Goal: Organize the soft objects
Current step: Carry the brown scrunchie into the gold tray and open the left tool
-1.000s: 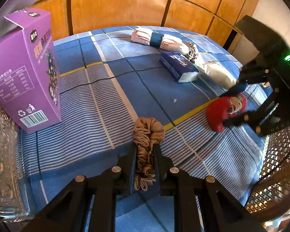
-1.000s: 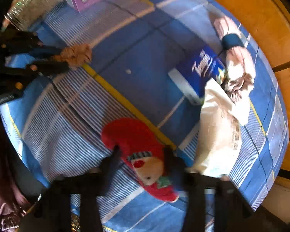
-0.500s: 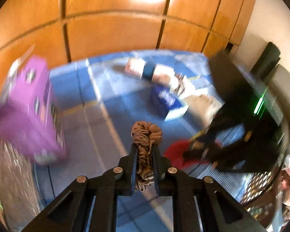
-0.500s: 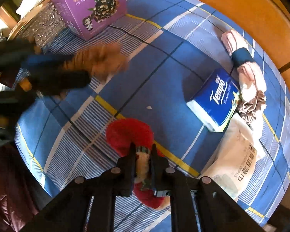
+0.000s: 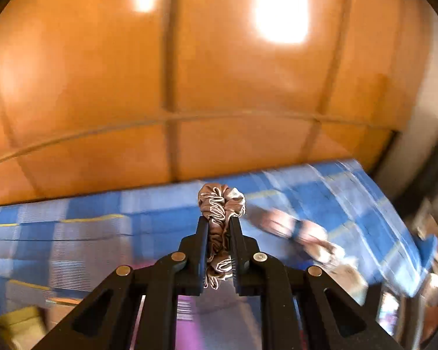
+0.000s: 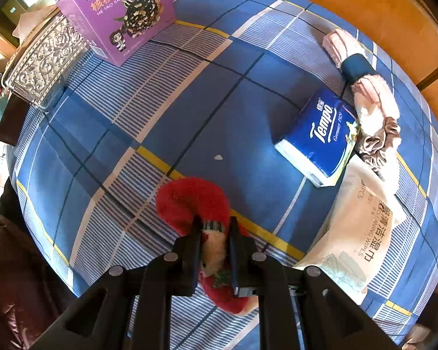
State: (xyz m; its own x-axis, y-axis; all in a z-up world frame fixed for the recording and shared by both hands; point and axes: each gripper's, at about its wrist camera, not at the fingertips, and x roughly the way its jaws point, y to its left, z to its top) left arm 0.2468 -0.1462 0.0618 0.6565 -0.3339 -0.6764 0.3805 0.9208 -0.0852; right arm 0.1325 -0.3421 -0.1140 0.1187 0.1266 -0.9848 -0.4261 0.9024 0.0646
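our left gripper [image 5: 219, 250] pinches the crumpled tan satin scrunchie [image 5: 221, 205], poking out at 12 o'clock; our right gripper [image 6: 214, 249] clamps the fuzzy red santa sock [image 6: 194, 201], its length running 11 to 5 o'clock.

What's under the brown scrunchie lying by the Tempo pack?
The brown scrunchie lies on the end of the pink rolled towel, beside the Tempo pack. Whatever sits directly beneath it is hidden.

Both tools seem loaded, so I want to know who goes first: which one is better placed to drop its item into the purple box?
Likely left: its tool holds the brown scrunchie lifted above the purple box; the right tool grips the red plush, low over the cloth.
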